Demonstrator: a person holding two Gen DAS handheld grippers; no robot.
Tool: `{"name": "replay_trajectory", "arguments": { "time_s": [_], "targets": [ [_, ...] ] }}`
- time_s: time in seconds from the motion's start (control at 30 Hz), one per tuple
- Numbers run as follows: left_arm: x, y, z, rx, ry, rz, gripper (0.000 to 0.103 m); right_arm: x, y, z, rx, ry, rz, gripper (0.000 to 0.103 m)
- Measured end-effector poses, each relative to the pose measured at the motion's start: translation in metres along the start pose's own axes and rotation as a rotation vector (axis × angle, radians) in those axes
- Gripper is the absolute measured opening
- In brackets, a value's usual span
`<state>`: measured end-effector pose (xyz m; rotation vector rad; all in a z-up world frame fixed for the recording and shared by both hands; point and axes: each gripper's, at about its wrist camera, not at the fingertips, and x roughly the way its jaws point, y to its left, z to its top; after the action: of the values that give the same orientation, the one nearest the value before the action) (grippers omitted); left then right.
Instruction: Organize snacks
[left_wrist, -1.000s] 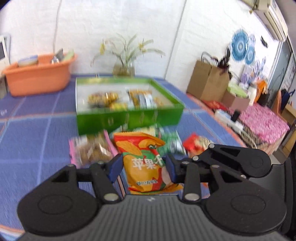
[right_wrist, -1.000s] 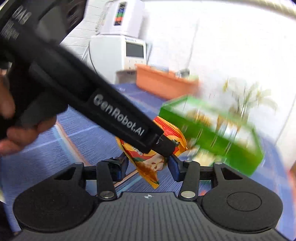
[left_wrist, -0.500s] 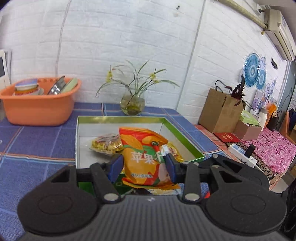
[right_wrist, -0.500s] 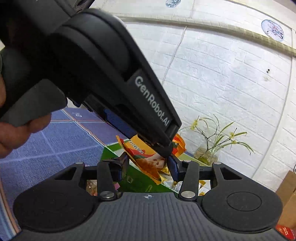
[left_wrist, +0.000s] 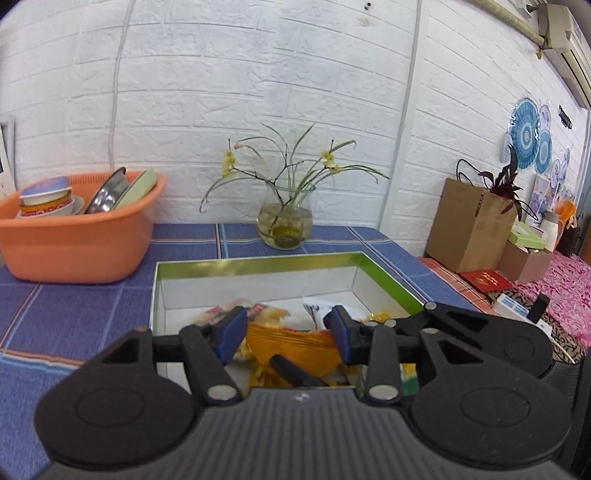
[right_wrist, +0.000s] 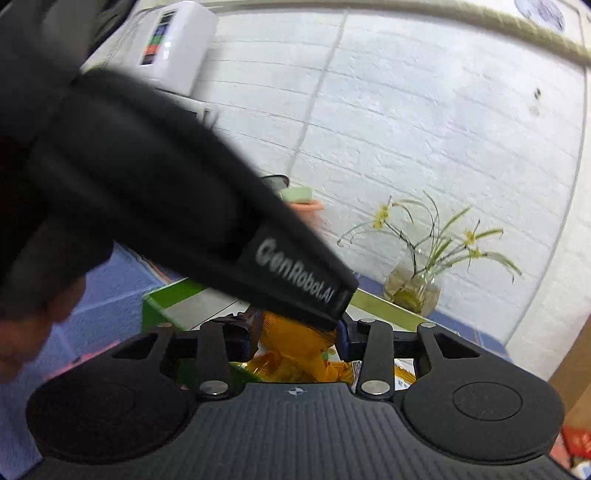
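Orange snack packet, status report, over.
Left hand-held gripper and right hand-held gripper both pinch orange snack packet. Packet low inside green-rimmed box. Nothing blocking.

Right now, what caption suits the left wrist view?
Left gripper lowers an orange snack packet into the green box, beside an orange basin.

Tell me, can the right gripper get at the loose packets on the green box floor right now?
Probably not yet. The left gripper crosses just in front of the right gripper, and the orange bag between its fingers covers most of the loose packets in the green box.
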<state>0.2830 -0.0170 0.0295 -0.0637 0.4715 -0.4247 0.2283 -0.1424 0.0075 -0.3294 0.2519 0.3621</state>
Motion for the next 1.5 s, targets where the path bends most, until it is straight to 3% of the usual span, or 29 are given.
{"name": "replay_trajectory", "arguments": {
  "time_s": [0.07,0.13,0.17,0.27,0.4,0.7,0.87,1.0,1.13,1.23,1.37,1.5],
  "targets": [
    [0.015,0.009,0.009,-0.039,0.026,-0.007,0.048,0.012,-0.009,0.005,0.065,0.024,0.011,0.074],
    [0.027,0.023,0.016,-0.105,0.067,-0.021,0.053,0.015,-0.011,0.008,0.07,0.028,0.022,0.099],
    [0.03,0.031,0.019,-0.145,0.082,-0.018,0.053,0.013,-0.01,0.009,0.054,0.015,0.01,0.103],
    [0.021,0.051,0.021,-0.229,0.049,0.019,0.055,0.005,-0.009,0.012,0.019,-0.005,-0.017,0.103],
    [-0.009,0.062,0.019,-0.224,0.003,0.068,0.065,-0.011,-0.015,0.014,0.052,0.005,-0.023,0.103],
    [-0.076,0.048,-0.028,-0.125,0.019,0.049,0.073,-0.1,-0.048,-0.008,0.372,-0.061,0.115,0.103],
    [-0.087,0.053,-0.057,-0.146,0.088,0.049,0.073,-0.12,-0.021,-0.023,0.273,-0.042,0.178,0.103],
    [-0.093,0.061,-0.076,-0.215,0.119,0.058,0.073,-0.145,-0.006,-0.047,0.245,0.024,0.167,0.103],
    [-0.102,0.043,-0.089,-0.188,0.151,-0.021,0.073,-0.165,0.001,-0.068,0.283,0.074,0.166,0.103],
    [-0.099,0.016,-0.093,-0.146,0.205,-0.116,0.073,-0.166,-0.002,-0.074,0.269,0.118,0.104,0.103],
    [-0.077,-0.012,-0.094,-0.239,0.335,-0.265,0.073,-0.155,-0.001,-0.078,0.177,0.157,0.035,0.103],
    [-0.055,-0.041,-0.089,-0.294,0.402,-0.312,0.073,-0.131,0.004,-0.085,0.051,0.226,0.042,0.103]
  ]
}}
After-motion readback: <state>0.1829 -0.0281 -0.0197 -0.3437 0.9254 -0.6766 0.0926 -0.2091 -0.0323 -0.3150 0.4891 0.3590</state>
